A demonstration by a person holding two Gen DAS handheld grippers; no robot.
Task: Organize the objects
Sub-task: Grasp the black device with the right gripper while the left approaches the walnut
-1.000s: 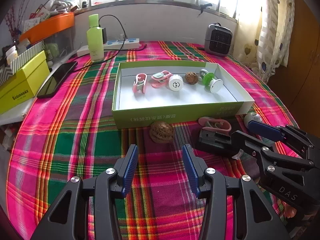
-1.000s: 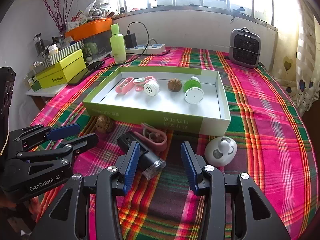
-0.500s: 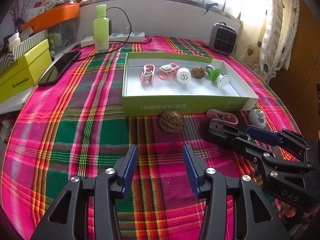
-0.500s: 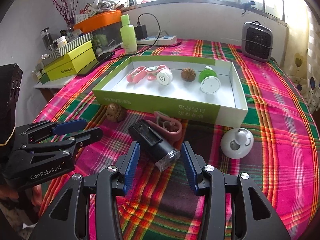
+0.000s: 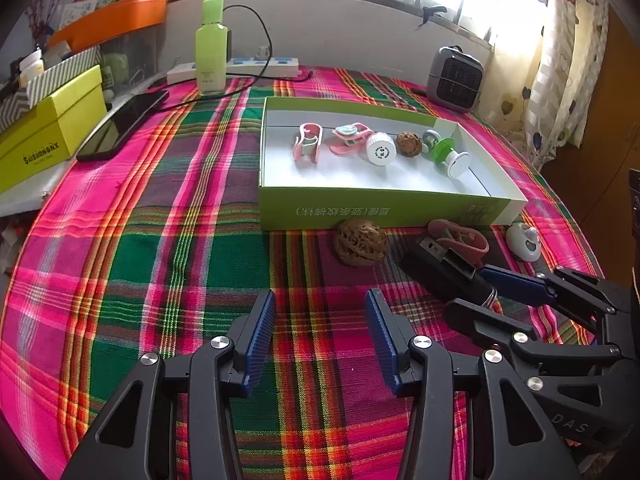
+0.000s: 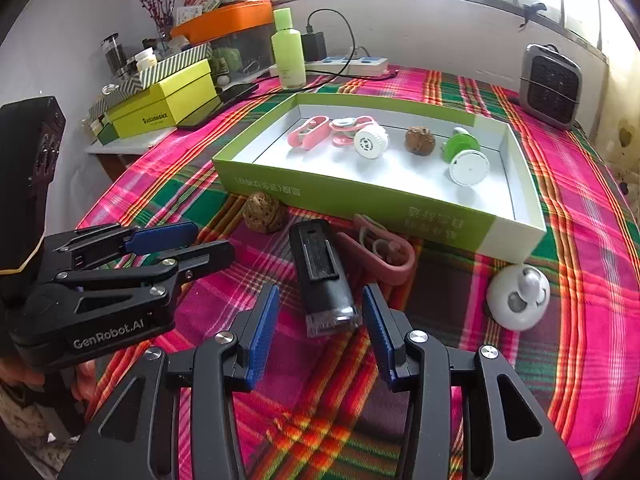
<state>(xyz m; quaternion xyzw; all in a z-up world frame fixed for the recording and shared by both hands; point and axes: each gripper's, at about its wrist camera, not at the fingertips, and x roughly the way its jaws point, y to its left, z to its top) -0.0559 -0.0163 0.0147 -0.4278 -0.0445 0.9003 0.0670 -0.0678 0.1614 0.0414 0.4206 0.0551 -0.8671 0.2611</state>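
Walnut (image 6: 419, 141) inside green box (image 6: 400, 200)

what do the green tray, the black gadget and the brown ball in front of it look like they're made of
Green tray: likely cardboard, a thin-walled box with matte green printed outside and plain white inside.
Black gadget: seemingly hard plastic, smooth with a slight sheen, ending in a clear, see-through tip.
Brown ball: probably a walnut shell or carved wood, dull and deeply wrinkled; the look leaves it open.
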